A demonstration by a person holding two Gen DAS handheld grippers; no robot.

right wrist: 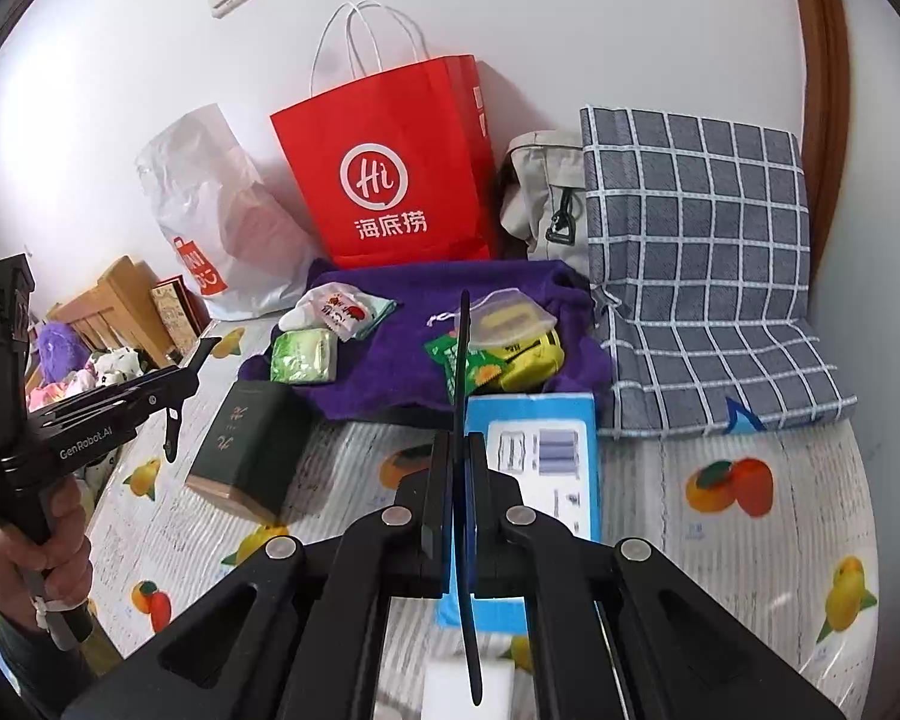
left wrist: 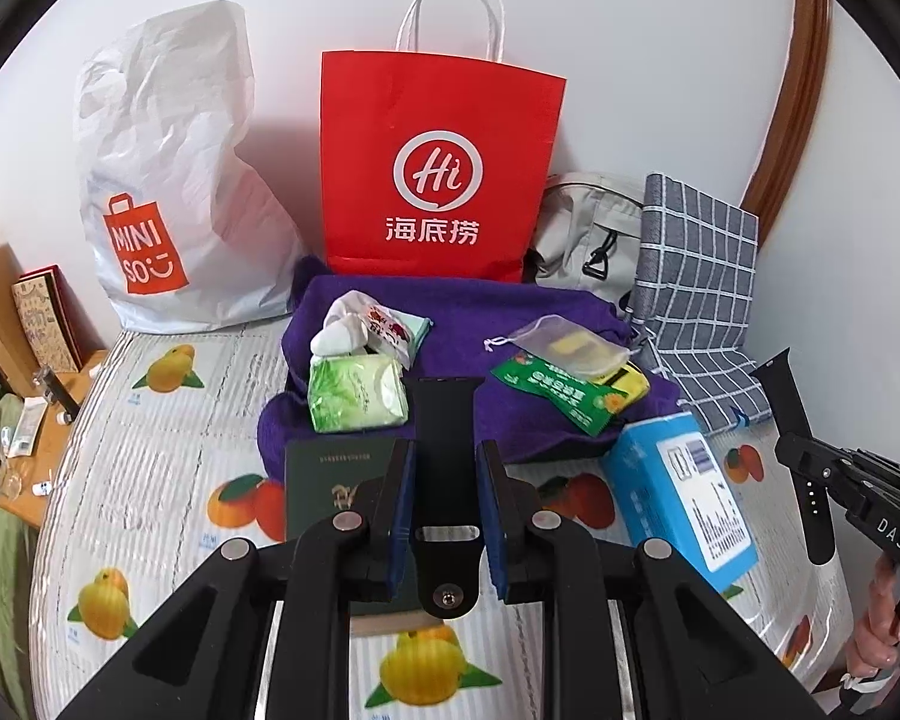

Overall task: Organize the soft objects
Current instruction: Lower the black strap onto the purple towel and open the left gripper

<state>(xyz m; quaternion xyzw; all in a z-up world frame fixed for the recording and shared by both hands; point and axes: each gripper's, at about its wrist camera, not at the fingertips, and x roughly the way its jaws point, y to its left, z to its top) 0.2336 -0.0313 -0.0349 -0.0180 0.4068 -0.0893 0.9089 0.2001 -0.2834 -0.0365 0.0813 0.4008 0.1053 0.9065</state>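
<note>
Left wrist view: left gripper (left wrist: 447, 498) has fingers part spread w/ a black watch strap piece (left wrist: 447, 474) standing between them; pads look just beside its edges, can't tell if they truly bite. Right gripper (right wrist: 457, 501) is pressed tight, pinching the other black strap (right wrist: 465, 480) edge-on, strap sticking up past the tips.

Landmark = purple towel (left wrist: 468, 348). Both straps hang just in front of it, over the fruit-print sheet (left wrist: 168, 480).

Step in hand, prob.: bring the 2 straps together and lay them on the towel w/ the other soft bits. Keep pinch firm, strap is floppy; lower flat, don't knock the tissue pack (left wrist: 354, 393) or mesh pouch (left wrist: 570, 348) on top.

Surface: bed w/ ribbed sheet. Behind towel: red paper bag (left wrist: 438, 162), white Miniso bag (left wrist: 168, 180), both vs. white wall. Right of it: checked grey cloth (left wrist: 699, 288); wood door frame beyond.
</note>
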